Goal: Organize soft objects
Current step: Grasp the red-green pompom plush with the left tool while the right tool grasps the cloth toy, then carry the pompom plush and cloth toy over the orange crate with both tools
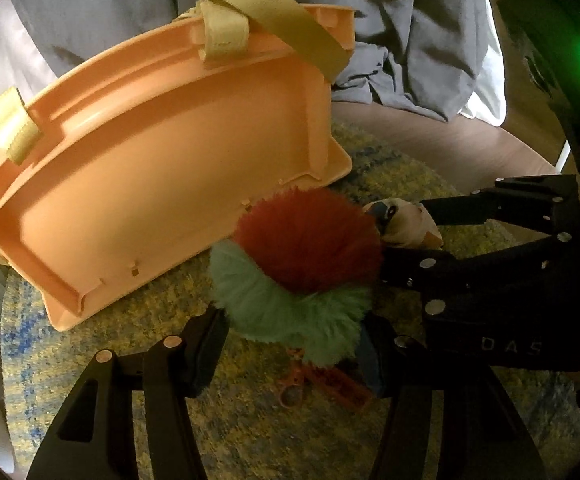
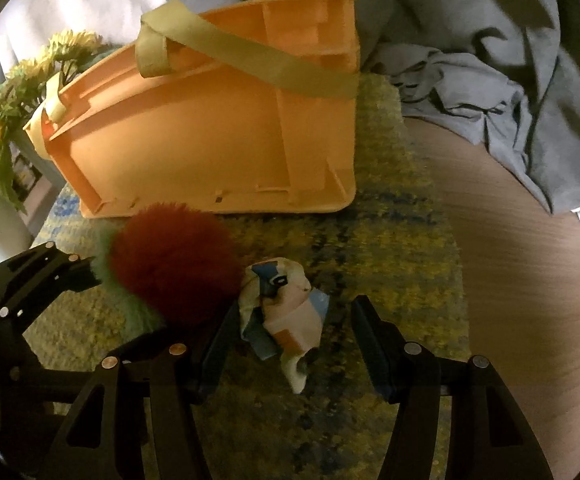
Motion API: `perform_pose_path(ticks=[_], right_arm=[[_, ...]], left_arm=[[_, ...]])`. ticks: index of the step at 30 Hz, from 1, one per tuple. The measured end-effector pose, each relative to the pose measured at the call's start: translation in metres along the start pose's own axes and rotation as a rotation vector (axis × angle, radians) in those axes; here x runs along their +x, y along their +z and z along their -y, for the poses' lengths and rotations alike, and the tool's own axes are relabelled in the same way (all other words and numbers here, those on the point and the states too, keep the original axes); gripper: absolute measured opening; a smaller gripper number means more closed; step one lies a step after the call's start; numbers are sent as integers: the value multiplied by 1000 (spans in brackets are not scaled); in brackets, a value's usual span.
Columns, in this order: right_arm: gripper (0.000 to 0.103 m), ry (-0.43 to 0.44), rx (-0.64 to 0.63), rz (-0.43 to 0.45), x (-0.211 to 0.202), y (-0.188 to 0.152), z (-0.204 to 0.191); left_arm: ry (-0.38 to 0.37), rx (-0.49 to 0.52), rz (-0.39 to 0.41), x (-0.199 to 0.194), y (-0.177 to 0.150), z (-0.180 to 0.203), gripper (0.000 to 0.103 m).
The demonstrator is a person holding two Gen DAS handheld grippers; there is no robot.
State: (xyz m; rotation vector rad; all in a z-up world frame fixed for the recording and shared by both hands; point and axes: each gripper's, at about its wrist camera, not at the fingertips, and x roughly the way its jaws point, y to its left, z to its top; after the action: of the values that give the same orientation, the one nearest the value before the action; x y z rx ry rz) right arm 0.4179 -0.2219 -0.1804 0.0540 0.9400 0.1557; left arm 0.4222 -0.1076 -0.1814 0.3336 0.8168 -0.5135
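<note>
Both grippers spread wide, nothing pinched yet. Left gripper (image 1: 294,344) straddling the fluffy pom-pom (image 1: 302,268), right gripper (image 2: 290,344) around the crumpled cloth (image 2: 286,312). Both on the rug (image 2: 390,240), just beside the orange basket (image 2: 210,140), probably where they're headed.

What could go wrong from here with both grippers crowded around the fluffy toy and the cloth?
1. The left gripper straddles the fluffy red and green pom-pom and an orange plastic clip beneath it; closing may catch the clip.
2. The right gripper is open around the crumpled patterned cloth, which touches the pom-pom, so lifting either could drag the other.
3. The grippers sit close and may collide beside the orange plastic basket.
</note>
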Motion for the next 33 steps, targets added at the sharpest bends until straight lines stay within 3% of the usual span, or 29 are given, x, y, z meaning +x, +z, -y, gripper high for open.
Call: perform_pose_path(ticks=[4, 10, 22, 33], right_arm=[[42, 10, -17, -7, 4, -1, -4], [39, -5, -15, 2, -2, -3, -6], [39, -27, 58, 55, -34, -5, -9], [39, -24, 30, 150, -72, 7, -31]], left_arm=[[-1, 1, 6, -1, -1, -1, 37], [1, -20, 19, -6, -2, -3, 22], [0, -82, 80, -35, -6, -10, 19], [12, -142, 178, -81, -5, -25, 19]])
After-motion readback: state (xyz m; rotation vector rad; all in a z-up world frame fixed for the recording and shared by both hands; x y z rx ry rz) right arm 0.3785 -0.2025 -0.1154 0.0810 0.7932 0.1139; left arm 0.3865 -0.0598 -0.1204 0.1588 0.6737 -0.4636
